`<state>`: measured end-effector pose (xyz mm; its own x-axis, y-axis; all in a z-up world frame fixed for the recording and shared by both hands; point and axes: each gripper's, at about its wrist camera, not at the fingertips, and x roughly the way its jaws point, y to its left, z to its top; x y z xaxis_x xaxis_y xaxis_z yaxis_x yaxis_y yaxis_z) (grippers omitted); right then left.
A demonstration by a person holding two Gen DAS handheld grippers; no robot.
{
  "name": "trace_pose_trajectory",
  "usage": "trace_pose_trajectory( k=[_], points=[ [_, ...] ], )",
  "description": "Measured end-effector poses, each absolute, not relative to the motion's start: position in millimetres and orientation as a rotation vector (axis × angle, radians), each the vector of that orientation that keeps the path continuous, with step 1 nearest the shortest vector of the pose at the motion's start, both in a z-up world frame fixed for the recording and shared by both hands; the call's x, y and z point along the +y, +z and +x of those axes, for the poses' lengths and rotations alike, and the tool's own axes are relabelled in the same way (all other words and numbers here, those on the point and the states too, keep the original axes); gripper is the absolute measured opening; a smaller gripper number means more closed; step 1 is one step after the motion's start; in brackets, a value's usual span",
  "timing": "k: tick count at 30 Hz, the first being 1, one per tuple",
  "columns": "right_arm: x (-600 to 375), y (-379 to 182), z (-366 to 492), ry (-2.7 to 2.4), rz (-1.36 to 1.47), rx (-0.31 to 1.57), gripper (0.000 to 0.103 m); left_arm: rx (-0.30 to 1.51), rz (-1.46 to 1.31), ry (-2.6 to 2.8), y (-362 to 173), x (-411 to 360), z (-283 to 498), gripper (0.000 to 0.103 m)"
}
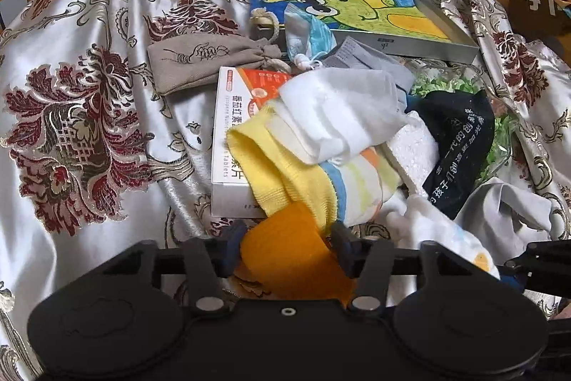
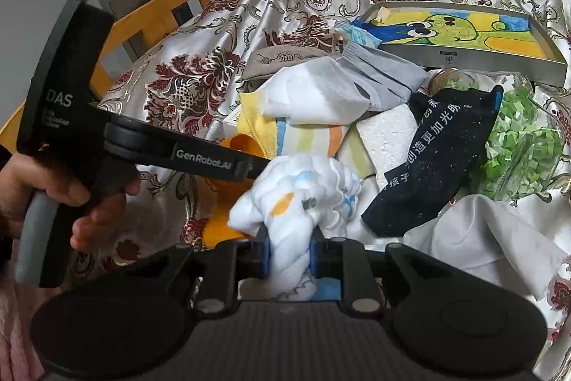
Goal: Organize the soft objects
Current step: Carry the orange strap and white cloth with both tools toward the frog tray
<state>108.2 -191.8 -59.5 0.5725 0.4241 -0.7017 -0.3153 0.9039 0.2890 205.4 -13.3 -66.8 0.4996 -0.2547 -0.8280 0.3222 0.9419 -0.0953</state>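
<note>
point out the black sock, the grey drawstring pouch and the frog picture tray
black sock [image 1: 460, 145], left wrist view, middle of its printed side
grey drawstring pouch [image 1: 207, 59], left wrist view, centre of the fabric
frog picture tray [image 2: 474, 68], right wrist view, front wall

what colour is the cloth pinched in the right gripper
White with small orange and blue prints; the bunched cloth shows best in the right wrist view.

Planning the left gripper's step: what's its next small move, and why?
Probably close the left gripper on the orange cloth: it already lies between the open fingers, while the right gripper is clamped on the white printed cloth.
</note>
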Motion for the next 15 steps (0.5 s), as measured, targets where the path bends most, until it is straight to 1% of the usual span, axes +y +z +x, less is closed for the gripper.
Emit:
trace_pose_trajectory(
  k=[2,3,9,15],
  points=[
    [-192.9,-60.8,109.5,0.43,0.142,0.862,0.023,0.978,0.073,-0.347,-65.0,-12.9,203.9,0.042],
    [-193.5,-61.5,109.5,0.428,0.144,0.864,0.023,0.977,0.075,-0.349,-63.9,-12.6,202.2,0.041],
    [-195.6,-57.7,105.1,0.429,0.152,0.844,0.023,0.949,0.082,-0.372,-47.8,-12.4,184.9,0.04],
    [-199.2,-53.0,99.4,0.422,0.164,0.832,0.023,0.955,-0.034,-0.407,-32.7,3.0,175.0,0.041]
  ],
)
